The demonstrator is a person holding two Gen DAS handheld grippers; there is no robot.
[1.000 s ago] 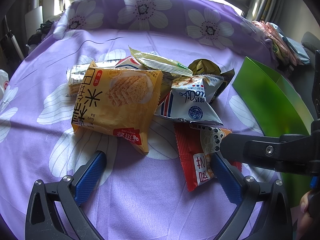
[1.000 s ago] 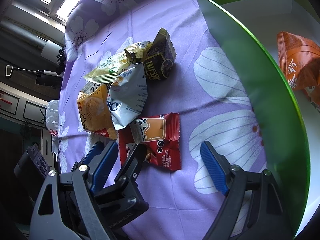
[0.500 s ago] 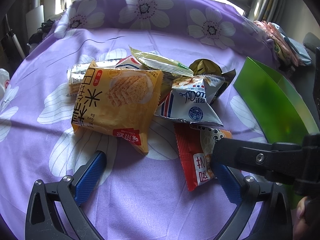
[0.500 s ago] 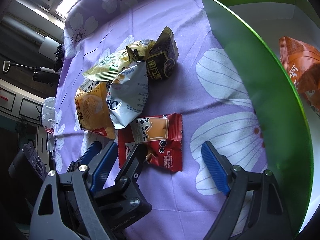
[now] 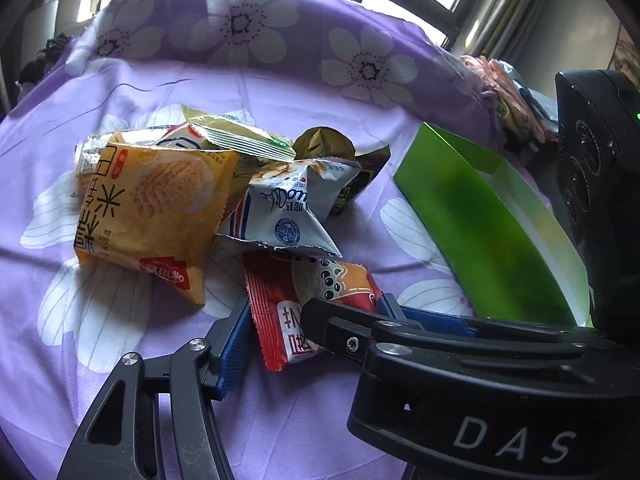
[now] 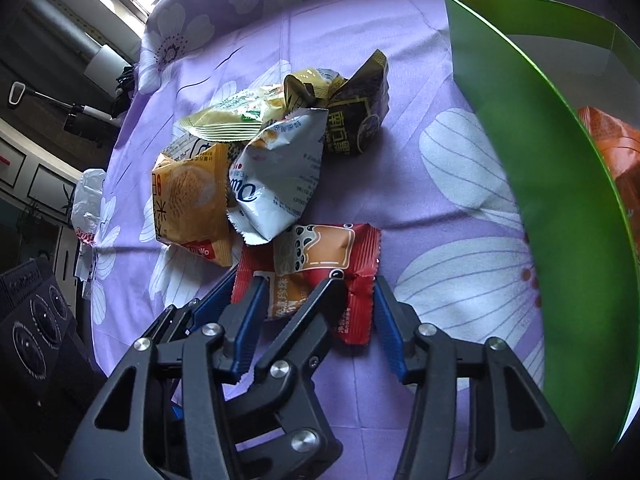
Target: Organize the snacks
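Observation:
A red snack packet (image 5: 296, 300) (image 6: 320, 256) lies on the purple flowered cloth nearest me. My left gripper (image 5: 316, 320) straddles its near end, jaws half closed, blue pads beside its edges. My right gripper (image 6: 316, 308) straddles the same packet from the other side, its fingers crossing the left gripper's; contact is unclear. Behind lie a yellow packet (image 5: 152, 208) (image 6: 192, 204), a white packet (image 5: 288, 212) (image 6: 276, 184), a pale green packet (image 5: 236, 140) and a dark packet (image 6: 356, 120). The green box (image 5: 488, 232) (image 6: 560, 184) stands to the right, holding an orange packet (image 6: 612, 148).
The cloth-covered table (image 5: 120, 360) ends in a raised fold at the back under a window. More packets (image 5: 512, 100) lie beyond the box. A plastic bag (image 6: 86, 200) and dark furniture stand off the table's left edge in the right wrist view.
Both grippers have moved forward onto the red packet and their jaws have narrowed around it. The left gripper has shifted right. The packets have not moved.

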